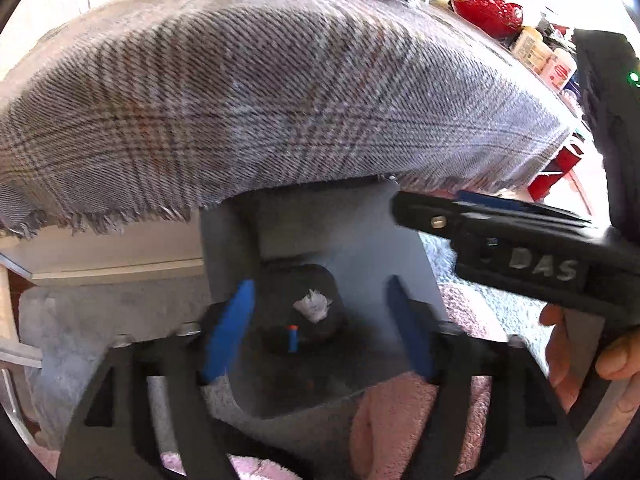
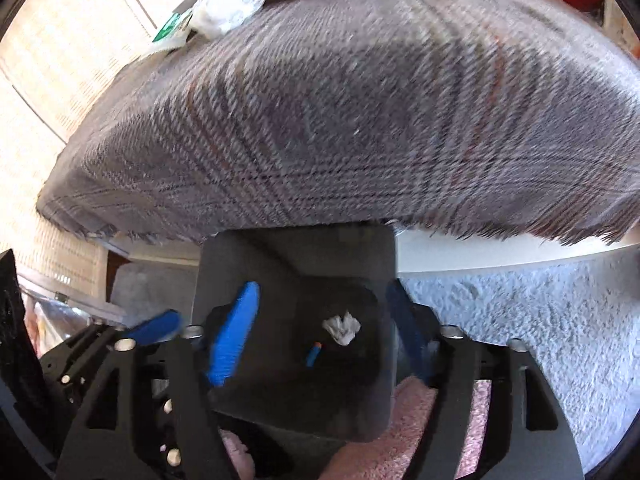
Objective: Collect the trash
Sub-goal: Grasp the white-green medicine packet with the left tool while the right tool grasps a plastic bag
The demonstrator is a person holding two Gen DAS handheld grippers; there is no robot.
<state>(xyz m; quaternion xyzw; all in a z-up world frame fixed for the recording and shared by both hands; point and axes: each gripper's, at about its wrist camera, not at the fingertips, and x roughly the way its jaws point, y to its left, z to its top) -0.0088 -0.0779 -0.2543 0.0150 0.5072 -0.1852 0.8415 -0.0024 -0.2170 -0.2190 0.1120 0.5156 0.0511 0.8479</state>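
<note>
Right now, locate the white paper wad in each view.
Left wrist: paper wad at lower centre, inside the dark bin.
Right wrist: paper wad right of centre, in the same bin.
Shared landmark: the plaid cloth hanging above.

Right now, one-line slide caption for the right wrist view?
Open right gripper above a grey bin holding a paper wad, below the plaid-covered table.

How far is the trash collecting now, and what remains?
Done: a white paper wad and a small blue piece lie inside the dark bin. In hand: nothing; left gripper and right gripper are open above it. Left: wrappers on the plaid cloth.
</note>
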